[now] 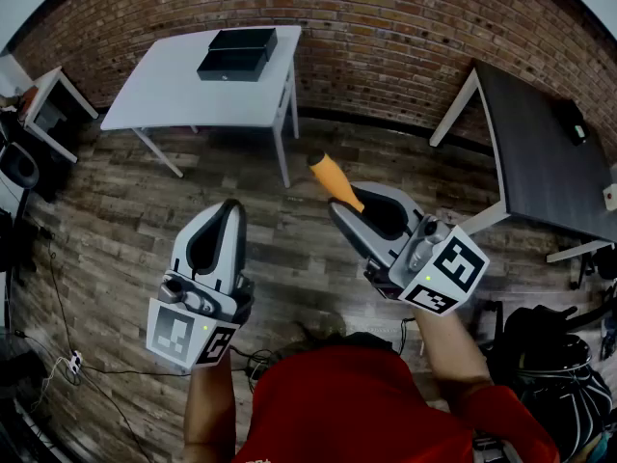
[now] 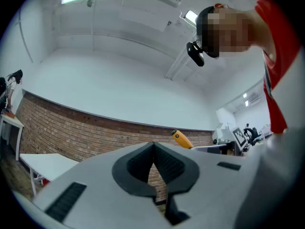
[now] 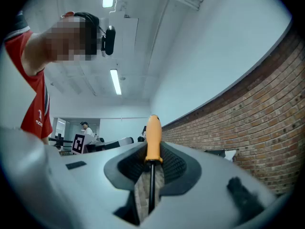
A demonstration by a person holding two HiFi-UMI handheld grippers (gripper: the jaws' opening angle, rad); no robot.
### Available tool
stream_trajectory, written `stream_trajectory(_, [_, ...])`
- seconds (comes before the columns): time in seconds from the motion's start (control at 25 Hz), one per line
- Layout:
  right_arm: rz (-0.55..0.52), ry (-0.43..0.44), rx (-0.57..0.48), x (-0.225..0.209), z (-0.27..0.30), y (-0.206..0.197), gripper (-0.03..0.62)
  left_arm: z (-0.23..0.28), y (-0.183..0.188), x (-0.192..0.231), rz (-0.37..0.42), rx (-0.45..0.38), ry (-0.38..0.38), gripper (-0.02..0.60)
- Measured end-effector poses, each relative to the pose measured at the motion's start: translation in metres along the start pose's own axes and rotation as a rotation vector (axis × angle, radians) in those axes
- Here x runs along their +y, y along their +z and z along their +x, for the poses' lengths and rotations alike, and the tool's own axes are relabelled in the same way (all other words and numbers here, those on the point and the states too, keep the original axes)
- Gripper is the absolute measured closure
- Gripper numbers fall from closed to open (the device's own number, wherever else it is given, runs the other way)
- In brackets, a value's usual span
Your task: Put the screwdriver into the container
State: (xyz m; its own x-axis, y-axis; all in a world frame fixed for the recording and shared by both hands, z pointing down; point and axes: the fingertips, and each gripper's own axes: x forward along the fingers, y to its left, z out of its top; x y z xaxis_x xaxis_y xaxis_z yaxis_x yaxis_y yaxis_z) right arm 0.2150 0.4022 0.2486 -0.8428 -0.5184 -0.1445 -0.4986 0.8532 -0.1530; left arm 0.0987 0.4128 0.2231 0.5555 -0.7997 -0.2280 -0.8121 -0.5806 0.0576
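A screwdriver with an orange handle (image 1: 335,180) sticks out of my right gripper (image 1: 339,208), which is shut on its dark shaft. In the right gripper view the orange handle (image 3: 153,140) rises above the closed jaws of the right gripper (image 3: 151,162), pointing up at the ceiling. My left gripper (image 1: 229,210) is shut with nothing in it and hangs over the wooden floor, left of the right one. From the left gripper (image 2: 153,150) the screwdriver (image 2: 182,139) shows to the right. A black box-like container (image 1: 238,53) rests on the white table (image 1: 164,90), well ahead of both grippers.
A dark table (image 1: 540,152) stands at the right by the brick wall (image 1: 386,17). Black bags (image 1: 559,355) lie on the floor at the lower right, and cables (image 1: 67,360) at the lower left. A small desk (image 1: 43,109) is at the far left.
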Motion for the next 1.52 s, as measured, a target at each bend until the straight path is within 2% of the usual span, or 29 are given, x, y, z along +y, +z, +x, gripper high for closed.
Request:
stream_trajectory(0.32, [0.009,0.002,0.001,0.006,0.008,-0.006,0.505,-0.008,-0.002,0.003,0.013,0.01,-0.012,0.568])
stream_trajectory(0.68, [0.012,0.008,-0.017,0.009,0.027,-0.008,0.505,-0.019,-0.001,0.025,0.032,0.001,-0.003,0.568])
stream_trajectory(1.0, [-0.009,-0.017,-0.012,0.025,0.076,-0.006,0.505,-0.043,0.017,0.075,0.052,-0.013,-0.016,0.568])
stream_trajectory(1.24, [-0.027,-0.019,-0.004,0.034,0.095,-0.01,0.505,-0.056,0.016,0.094,0.045,-0.012,-0.014,0.568])
stream_trajectory(1.52, [-0.031,-0.005,0.005,0.027,0.118,-0.013,0.505,-0.048,0.019,0.115,0.05,-0.021,-0.011,0.568])
